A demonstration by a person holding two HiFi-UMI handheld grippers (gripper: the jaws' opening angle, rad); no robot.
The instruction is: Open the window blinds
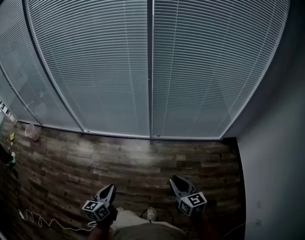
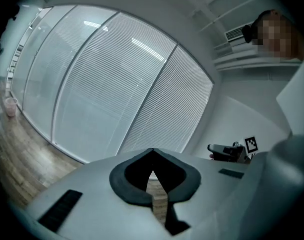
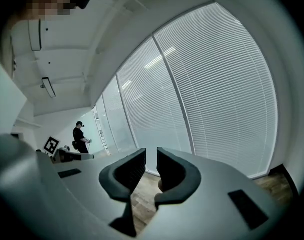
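Two claws hang low in front of us, both well short of the blinds [image 1: 92,59], which cover the glass from the floor [image 1: 142,161] upward, slats shut. The left claw [image 1: 108,189] is clenched, its tips meeting with nothing between them. The right claw [image 1: 177,181] is nearly closed, with a slim gap between its pads and nothing in it. Both point at the window, a little below level. We judge this a carrying pose for the approach: nothing is within reach, so there is no cause to spread either claw yet.

The blinds run across the far side in tall panels split by upright posts, one post [image 1: 150,59] about straight ahead. We can make out no cord or wand in any view, so we cannot tell which edge of which panel to go for.

Room to move is good. The floor between us and the sill is bare planks. The wall [image 1: 277,159] on the right meets the window in a corner, so the right claw has less room to swing than the left. On the left, a cup [image 1: 31,131] stands near the sill and a thin cable [image 1: 42,219] trails near our feet, both off the straight line ahead. A person [image 3: 81,138] stands far down the window line, well apart from us.
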